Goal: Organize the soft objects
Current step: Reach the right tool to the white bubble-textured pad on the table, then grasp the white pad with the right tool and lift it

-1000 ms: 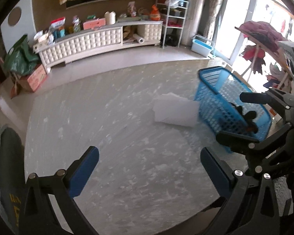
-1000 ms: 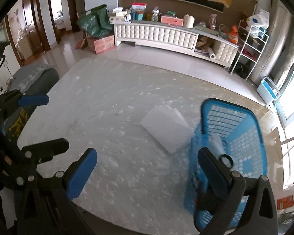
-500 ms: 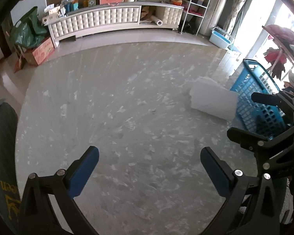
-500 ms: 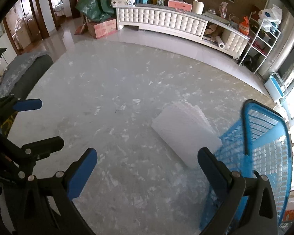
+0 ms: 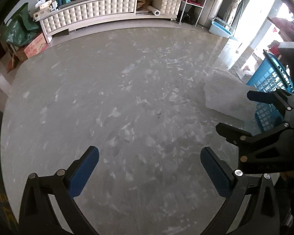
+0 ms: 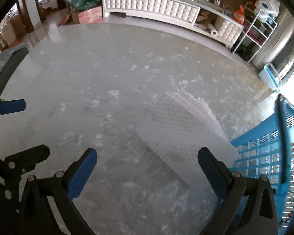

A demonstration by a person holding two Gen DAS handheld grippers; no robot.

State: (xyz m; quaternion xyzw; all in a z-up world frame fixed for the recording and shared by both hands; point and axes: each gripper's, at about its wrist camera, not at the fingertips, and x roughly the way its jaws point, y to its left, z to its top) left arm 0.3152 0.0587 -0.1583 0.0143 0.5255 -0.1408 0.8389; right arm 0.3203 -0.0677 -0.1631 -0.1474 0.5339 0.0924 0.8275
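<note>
A white folded soft sheet with a bumpy surface lies on the grey marbled table, against a blue plastic basket at the right. In the left wrist view the sheet and the basket are at the far right. My right gripper is open and empty, low over the sheet's near edge. My left gripper is open and empty over bare table, left of the sheet. The right gripper shows open in the left wrist view.
A white tufted cabinet with boxes on top stands beyond the table. A green bag on a cardboard box sits at the left. A white wire rack and a light blue bin stand at the right.
Both grippers have dropped lower and shifted left, away from the basket. The right gripper now hangs close over the white sheet. Both stay open.
</note>
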